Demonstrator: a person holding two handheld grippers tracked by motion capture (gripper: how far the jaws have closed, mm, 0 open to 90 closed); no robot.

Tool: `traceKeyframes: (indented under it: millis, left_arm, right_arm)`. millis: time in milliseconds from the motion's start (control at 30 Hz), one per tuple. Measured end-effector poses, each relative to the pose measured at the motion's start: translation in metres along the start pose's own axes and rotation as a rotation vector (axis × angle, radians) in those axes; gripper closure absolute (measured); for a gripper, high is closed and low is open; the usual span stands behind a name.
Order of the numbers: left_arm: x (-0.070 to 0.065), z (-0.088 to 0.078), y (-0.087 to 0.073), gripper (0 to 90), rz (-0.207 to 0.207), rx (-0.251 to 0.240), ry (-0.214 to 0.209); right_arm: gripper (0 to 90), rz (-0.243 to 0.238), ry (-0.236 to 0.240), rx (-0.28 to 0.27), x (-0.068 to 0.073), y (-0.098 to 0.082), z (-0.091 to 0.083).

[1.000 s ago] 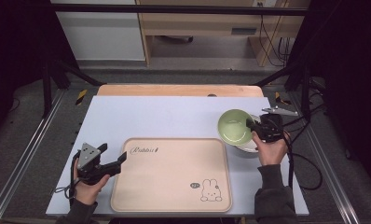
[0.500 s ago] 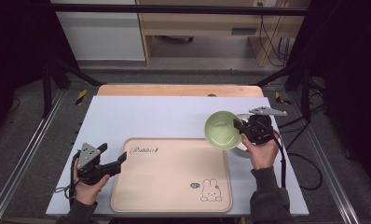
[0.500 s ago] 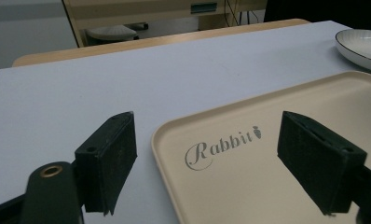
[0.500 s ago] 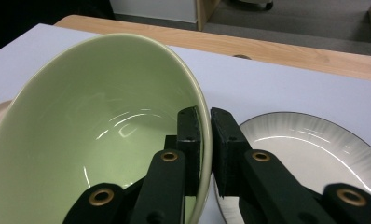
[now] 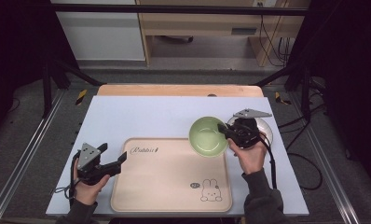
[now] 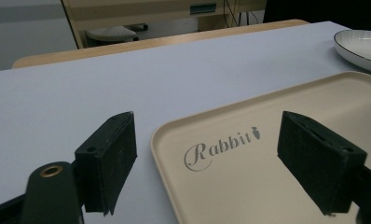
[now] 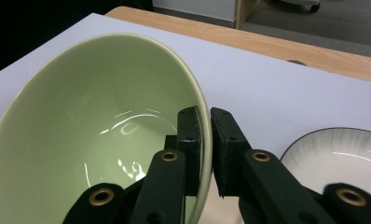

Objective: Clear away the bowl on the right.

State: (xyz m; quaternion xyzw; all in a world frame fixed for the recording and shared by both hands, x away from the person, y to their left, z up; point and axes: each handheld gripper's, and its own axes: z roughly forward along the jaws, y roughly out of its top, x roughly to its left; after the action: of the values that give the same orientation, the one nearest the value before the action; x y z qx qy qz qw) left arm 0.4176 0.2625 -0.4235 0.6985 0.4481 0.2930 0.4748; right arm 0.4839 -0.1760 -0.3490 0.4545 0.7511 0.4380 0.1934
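My right gripper is clamped on the rim of the green bowl, one jaw inside the wall, one outside, pinched tight on the ceramic. The bowl hangs tilted, its inside turned toward me, over the tray's far right corner where tray meets blue mat. In the right gripper view the bowl rises left of the jaws; the white plate with a dark rim sits on the mat to the right. In the high view that plate lies just behind my right hand, partly hidden. My left gripper rests at the tray's near left edge, jaws wide apart, holding nothing. In the left gripper view the jaws straddle the tray's corner, with the "Rabbit" lettering between them. A rabbit drawing marks the tray's near right corner.
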Motion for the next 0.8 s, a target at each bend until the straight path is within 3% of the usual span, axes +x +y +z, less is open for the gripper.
traceKeyframes:
  millis: [800]
  left_arm:
    - [0.000,-0.001,0.001,19.3,0.002,-0.004,-0.002]
  right_arm:
    - [83.1,-0.088,0.132,0.058,0.042,-0.002,0.017]
